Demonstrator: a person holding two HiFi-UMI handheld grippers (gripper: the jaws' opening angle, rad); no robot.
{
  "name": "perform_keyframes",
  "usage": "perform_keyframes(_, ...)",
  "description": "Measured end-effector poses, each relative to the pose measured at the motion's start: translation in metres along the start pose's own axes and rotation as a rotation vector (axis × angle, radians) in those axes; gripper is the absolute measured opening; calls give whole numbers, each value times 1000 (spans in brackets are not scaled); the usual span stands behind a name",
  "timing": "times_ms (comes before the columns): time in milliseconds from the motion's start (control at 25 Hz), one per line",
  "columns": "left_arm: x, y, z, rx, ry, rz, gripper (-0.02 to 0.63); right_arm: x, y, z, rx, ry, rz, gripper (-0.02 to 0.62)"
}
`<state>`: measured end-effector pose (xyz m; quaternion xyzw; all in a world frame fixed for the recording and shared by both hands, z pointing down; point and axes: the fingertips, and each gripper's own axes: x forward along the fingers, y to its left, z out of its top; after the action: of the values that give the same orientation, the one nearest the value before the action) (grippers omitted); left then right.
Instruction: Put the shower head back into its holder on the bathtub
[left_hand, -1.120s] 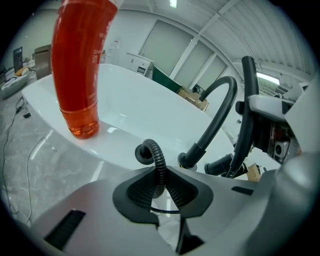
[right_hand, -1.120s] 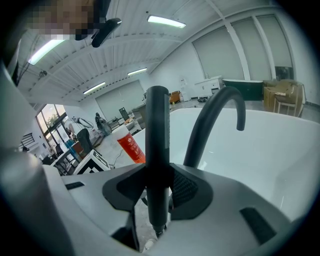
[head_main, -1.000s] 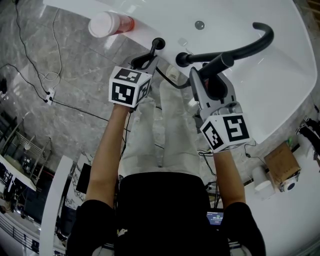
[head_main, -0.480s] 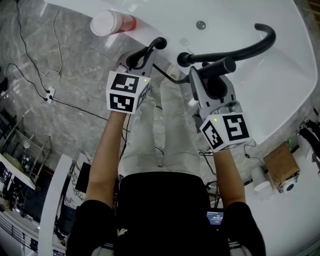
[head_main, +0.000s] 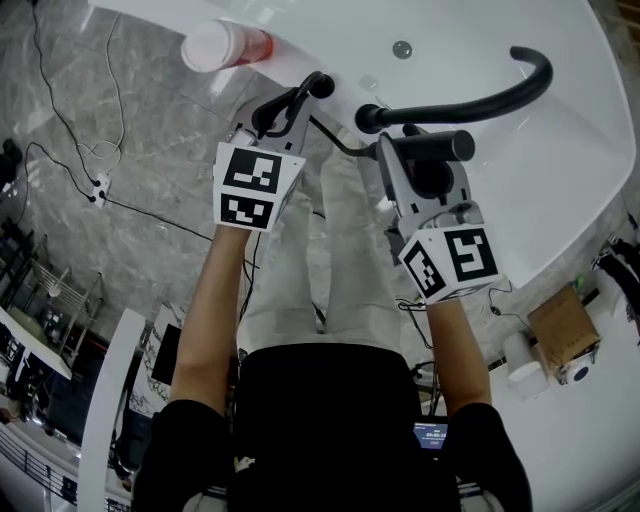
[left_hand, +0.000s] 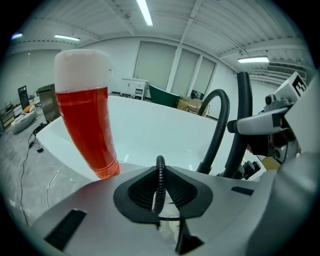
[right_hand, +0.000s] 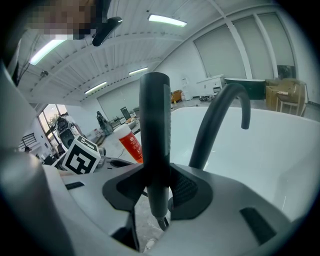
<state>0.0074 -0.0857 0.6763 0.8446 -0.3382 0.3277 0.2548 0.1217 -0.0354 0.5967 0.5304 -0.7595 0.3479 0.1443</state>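
— Where is the shower head (right_hand: 155, 130)?
— In the right gripper (head_main: 418, 152). Its fingers (right_hand: 187, 192) are closed on the black handle, which stands nearly upright between the pads in the right gripper view. From the head view it sits over the near rim of the bathtub (head_main: 560, 180), just beside the base of the curved black spout (head_main: 500, 95)

— And the left gripper (head_main: 285, 110)?
— Its fingers (left_hand: 135, 192) are clamped on the ribbed black hose (left_hand: 160, 177), which runs up between the two dark pads. That gripper is to the left of the right one, also at the near rim of the tub

— Anything else on the rim?
— A bottle (head_main: 222, 47) of red liquid with a white cap, upright, at the far left. In the left gripper view it rises just left of the hose

— Are the two grippers touching?
— No, they are apart, with the person's light trousers (head_main: 335, 250) showing between them. The hose passes across that gap toward the shower head, though where exactly it joins the handle I cannot tell
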Motion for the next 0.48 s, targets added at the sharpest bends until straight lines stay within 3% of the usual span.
perform_keyframes(480,8,-6,-29,-10,117,-42,61,1,3,-3,-1,10,11,143)
